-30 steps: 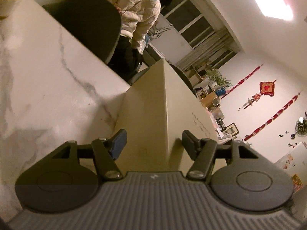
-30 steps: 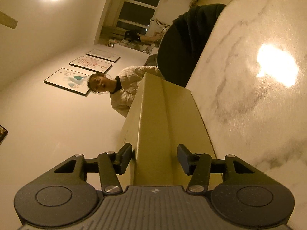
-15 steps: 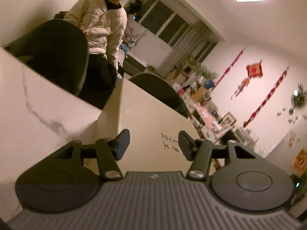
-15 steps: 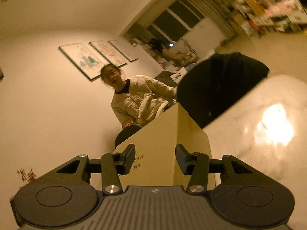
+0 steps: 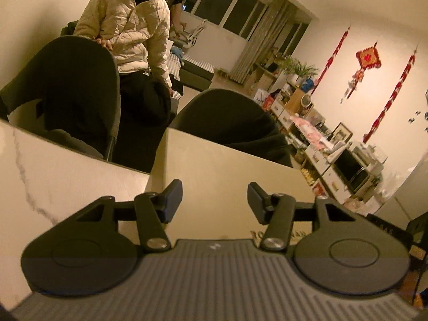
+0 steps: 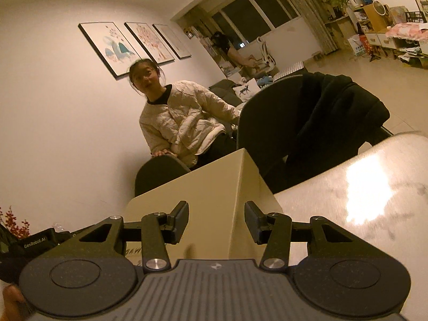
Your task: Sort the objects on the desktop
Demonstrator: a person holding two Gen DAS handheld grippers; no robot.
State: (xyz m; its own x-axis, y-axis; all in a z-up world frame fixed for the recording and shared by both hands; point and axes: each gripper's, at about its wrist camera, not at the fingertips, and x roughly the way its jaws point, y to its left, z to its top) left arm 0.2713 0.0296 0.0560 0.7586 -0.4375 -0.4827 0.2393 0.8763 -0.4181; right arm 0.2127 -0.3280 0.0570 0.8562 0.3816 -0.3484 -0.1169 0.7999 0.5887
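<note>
A plain beige cardboard box (image 5: 227, 171) stands on the white marble table (image 5: 67, 184), at its far edge. My left gripper (image 5: 215, 200) hovers over the box's broad face near its left corner, fingers partly apart, with only that flat face showing in the gap. In the right wrist view, the same box (image 6: 198, 195) shows a corner edge running up between the fingers of my right gripper (image 6: 216, 219). No pad visibly presses on the cardboard. Handwriting on the box sits low between the two tools.
A person in a cream quilted jacket (image 5: 128, 26) stands behind a dark chair (image 5: 72, 88) across the table. A second chair (image 6: 289, 139) carries a black coat (image 6: 345, 112). Shelves and clutter line the far right wall (image 5: 334, 144). Lamp glare lies on the tabletop (image 6: 366, 190).
Both views have rolled upright and risen. The box ridge that ran between the left fingers has given way to a flat face. Both pairs of fingers stand a little closer together.
</note>
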